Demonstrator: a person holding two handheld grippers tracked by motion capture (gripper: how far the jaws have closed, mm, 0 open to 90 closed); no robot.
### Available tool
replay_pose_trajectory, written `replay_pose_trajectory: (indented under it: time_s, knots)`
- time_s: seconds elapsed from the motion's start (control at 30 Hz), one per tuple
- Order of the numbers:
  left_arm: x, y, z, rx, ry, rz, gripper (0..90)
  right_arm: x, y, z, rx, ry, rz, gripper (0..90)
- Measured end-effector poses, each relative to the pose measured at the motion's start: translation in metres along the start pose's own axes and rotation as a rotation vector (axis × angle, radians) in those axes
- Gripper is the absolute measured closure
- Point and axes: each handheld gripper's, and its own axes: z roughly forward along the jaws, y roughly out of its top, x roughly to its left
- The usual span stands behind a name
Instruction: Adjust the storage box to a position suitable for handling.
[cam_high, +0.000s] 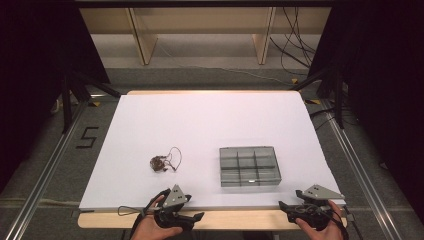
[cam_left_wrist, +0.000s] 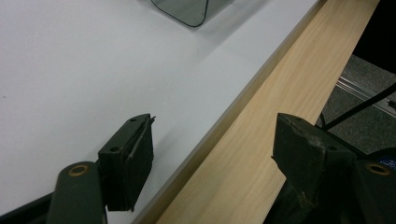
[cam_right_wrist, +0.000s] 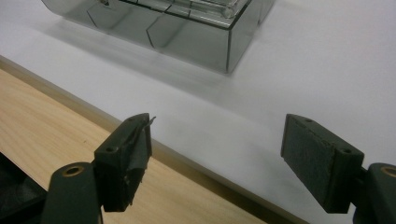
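Both grippers sit at the bottom edge of the high view, jaws wide, nothing held: left gripper (cam_high: 199, 217) bottom centre-left, right gripper (cam_high: 284, 206) bottom right. Likely step: reach for the tangled cord bundle (cam_high: 161, 162), left of centre, well apart from the compartment box (cam_high: 249, 166) at centre-right. Approach from above, pinch the knot rather than the loose loop. Compartment contents: can't tell.

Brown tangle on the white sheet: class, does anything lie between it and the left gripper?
Nothing visible does. Bare white sheet separates the brown tangle from the left gripper, whose fingers stand open and empty at the table's near edge.
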Motion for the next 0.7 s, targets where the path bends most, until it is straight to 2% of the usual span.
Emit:
replay_pose_trajectory:
  time_s: [0.03, 0.17, 0.27, 0.3, 0.33, 0.37, 0.4, 0.43, 0.47, 0.5, 0.53, 0.57, 0.6, 0.63, 0.7]
  knots:
    - [0.0000, 0.0000, 0.0000, 0.000, 0.000, 0.000, 28.5, 0.0018, -0.0001, -0.0002, 0.008, 0.007, 0.024, 25.5]
    - [-0.0002, 0.0001, 0.0001, 0.002, -0.002, 0.001, 28.4, 0.0019, -0.0001, -0.0002, 0.007, 0.007, 0.024, 25.6]
    - [0.0019, -0.0003, 0.0006, 0.021, 0.013, 0.026, 28.5, 0.0015, -0.0003, -0.0001, 0.009, 0.006, 0.017, 25.6]
    - [-0.0010, -0.0010, 0.0017, 0.009, -0.003, -0.020, 28.4, 0.0019, -0.0005, 0.0001, 0.021, 0.017, 0.021, 25.6]
    - [0.0000, -0.0008, 0.0012, 0.016, -0.001, -0.011, 28.5, -0.0009, -0.0004, 0.0009, 0.012, 0.023, -0.005, 25.6]
    - [0.0000, -0.0008, 0.0012, 0.016, -0.001, -0.011, 28.4, -0.0009, -0.0004, 0.0009, 0.012, 0.023, -0.005, 25.6]
    - [0.0016, -0.0001, 0.0005, 0.018, 0.001, 0.015, 28.4, -0.0010, -0.0003, 0.0008, 0.013, 0.020, -0.008, 25.6]
    - [0.0016, -0.0001, 0.0005, 0.018, 0.001, 0.015, 28.4, -0.0010, -0.0003, 0.0008, 0.013, 0.020, -0.008, 25.6]
    - [0.0013, -0.0001, 0.0012, 0.007, 0.002, 0.005, 28.4, -0.0011, -0.0002, 0.0005, 0.012, 0.020, -0.007, 25.6]
    - [0.0013, -0.0001, 0.0012, 0.007, 0.002, 0.005, 28.5, -0.0027, -0.0004, 0.0007, -0.002, 0.005, -0.032, 25.6]
    - [-0.0004, -0.0006, 0.0024, -0.002, 0.005, -0.031, 28.5, -0.0027, -0.0004, 0.0007, -0.002, 0.005, -0.032, 25.6]
    - [0.0018, -0.0002, 0.0017, 0.016, 0.016, -0.011, 28.5, -0.0032, -0.0002, -0.0005, -0.003, 0.000, -0.024, 25.6]
    - [0.0020, 0.0001, 0.0013, 0.017, 0.006, -0.006, 28.5, -0.0032, -0.0002, -0.0005, -0.003, 0.000, -0.024, 25.6]
    - [0.0041, 0.0008, 0.0019, 0.013, 0.014, 0.013, 28.5, -0.0049, 0.0002, -0.0010, -0.002, 0.015, -0.020, 25.6]
    - [0.0035, 0.0011, 0.0018, 0.016, 0.012, 0.003, 28.5, -0.0042, 0.0003, -0.0021, -0.001, 0.001, -0.006, 25.6]
